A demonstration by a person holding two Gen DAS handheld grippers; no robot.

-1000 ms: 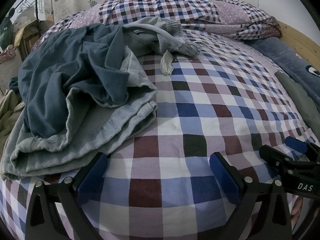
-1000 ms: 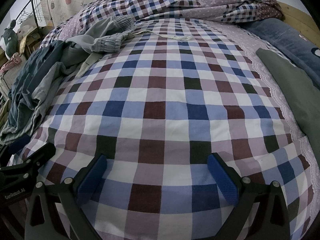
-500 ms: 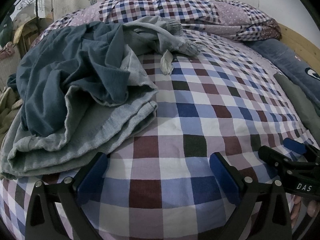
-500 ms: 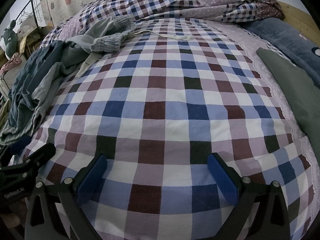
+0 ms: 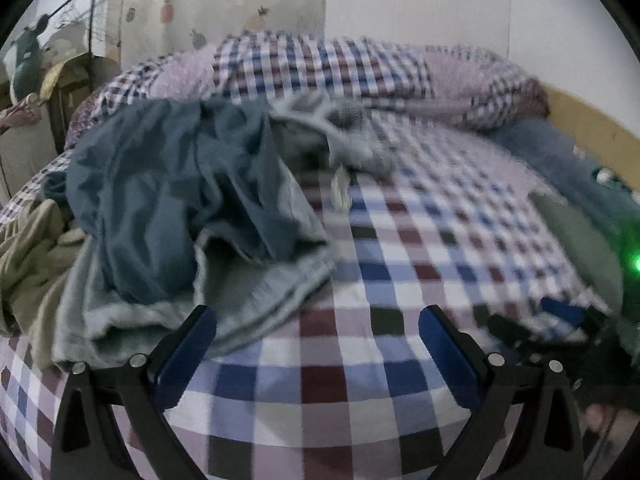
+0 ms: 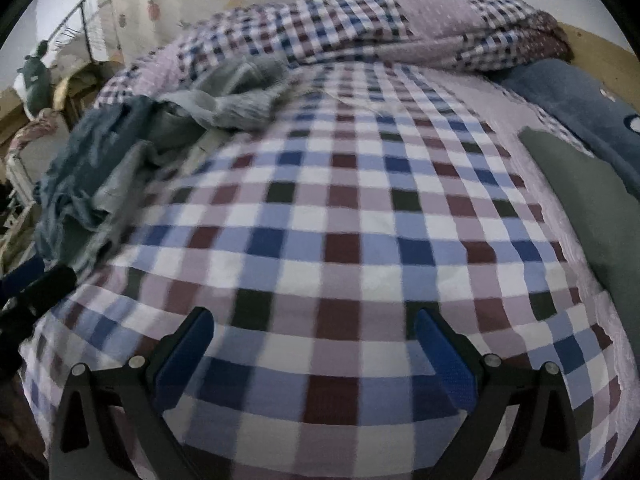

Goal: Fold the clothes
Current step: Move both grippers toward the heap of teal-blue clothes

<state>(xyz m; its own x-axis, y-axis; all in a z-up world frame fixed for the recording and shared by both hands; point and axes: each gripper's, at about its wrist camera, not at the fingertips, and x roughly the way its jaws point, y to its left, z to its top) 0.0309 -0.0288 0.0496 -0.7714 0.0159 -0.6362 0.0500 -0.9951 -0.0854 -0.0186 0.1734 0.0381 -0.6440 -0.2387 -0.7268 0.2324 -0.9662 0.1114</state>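
No lettering is legible anywhere; motion blur smears both views.

motion-blurred clothes pile (image 5: 192, 208), bedspread (image 6: 340, 220) blurred

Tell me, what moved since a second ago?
Both tools tipped up, so more wall and curtain show now. The left tool moved toward the clothes pile; its left finger now sits over the grey edge. The right tool hovers over the bed. Both stayed open and empty; the clothes lie unchanged.
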